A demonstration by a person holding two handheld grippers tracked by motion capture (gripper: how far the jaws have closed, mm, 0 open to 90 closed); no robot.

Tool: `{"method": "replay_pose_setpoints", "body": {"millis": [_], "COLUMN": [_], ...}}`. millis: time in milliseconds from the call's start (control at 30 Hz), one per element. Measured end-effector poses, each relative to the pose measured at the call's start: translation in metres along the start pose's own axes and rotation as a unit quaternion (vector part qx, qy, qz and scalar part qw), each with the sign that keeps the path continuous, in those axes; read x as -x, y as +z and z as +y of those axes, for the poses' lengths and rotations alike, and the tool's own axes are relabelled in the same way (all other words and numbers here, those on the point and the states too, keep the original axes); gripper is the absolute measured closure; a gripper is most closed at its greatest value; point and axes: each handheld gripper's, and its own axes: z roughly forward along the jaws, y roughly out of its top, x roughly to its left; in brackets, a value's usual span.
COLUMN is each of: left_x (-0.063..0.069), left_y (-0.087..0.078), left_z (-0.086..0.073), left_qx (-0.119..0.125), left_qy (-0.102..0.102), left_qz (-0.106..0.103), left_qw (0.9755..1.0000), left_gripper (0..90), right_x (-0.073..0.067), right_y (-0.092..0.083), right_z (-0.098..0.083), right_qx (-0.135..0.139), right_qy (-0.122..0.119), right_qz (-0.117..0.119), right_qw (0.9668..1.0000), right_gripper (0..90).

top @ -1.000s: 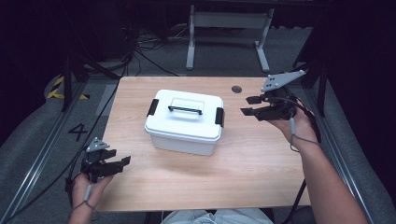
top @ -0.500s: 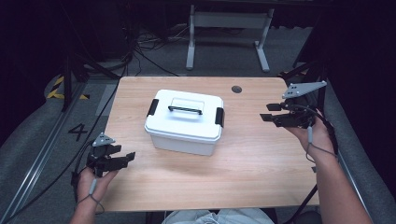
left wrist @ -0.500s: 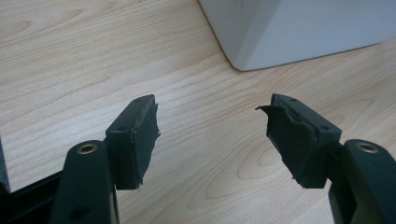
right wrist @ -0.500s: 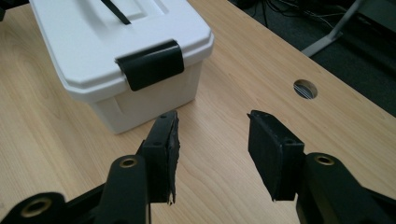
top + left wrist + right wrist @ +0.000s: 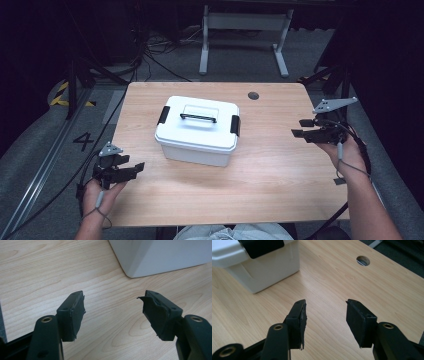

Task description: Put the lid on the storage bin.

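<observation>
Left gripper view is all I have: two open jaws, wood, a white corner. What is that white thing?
Observer: A closed white box with a black handle on its lid, mid-table.
Operator: Is the lid fastened?
Observer: A black latch sits at each end; I cannot tell if they are locked.
Operator: Where is the other gripper?
Observer: The right gripper is open, held over the table's right edge, apart from the box.
Operator: Anything else on the table?
Observer: A round cable hole near the far edge.
</observation>
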Motion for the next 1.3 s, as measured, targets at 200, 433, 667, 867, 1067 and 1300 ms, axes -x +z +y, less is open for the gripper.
{"method": "replay_pose_setpoints", "body": {"millis": [200,433,667,867,1067,1300], "left_x": [-0.001,-0.001,-0.001,-0.001,-0.002,-0.001], "left_y": [-0.003,-0.005,-0.007,-0.005,-0.004,-0.002], "left_z": [-0.003,-0.006,-0.008,-0.007,-0.006,-0.005], "left_qx": [-0.001,-0.004,-0.004,-0.005,-0.009,-0.007], "left_qy": [-0.003,-0.003,0.0,-0.002,0.003,0.003], "left_qz": [0.005,0.013,0.016,0.015,0.013,0.009], "left_qw": [1.0,0.9999,0.9999,0.9999,0.9999,0.9999], "left_gripper": [34.3,34.2,34.2,34.3,34.2,34.2], "right_x": [0.007,0.011,0.015,0.019,0.021,0.017], "right_y": [0.012,0.028,0.041,0.055,0.066,0.069], "right_z": [-0.018,-0.036,-0.055,-0.069,-0.078,-0.08], "right_qx": [-0.014,-0.031,-0.039,-0.068,-0.086,-0.084], "right_qy": [0.025,0.043,0.063,0.068,0.073,0.07], "right_qz": [-0.004,-0.005,0.0,-0.009,-0.007,-0.002], "right_qw": [0.9996,0.9986,0.9972,0.9953,0.9936,0.994], "right_gripper": [49.2,48.9,48.4,47.6,47.0,45.8]}}
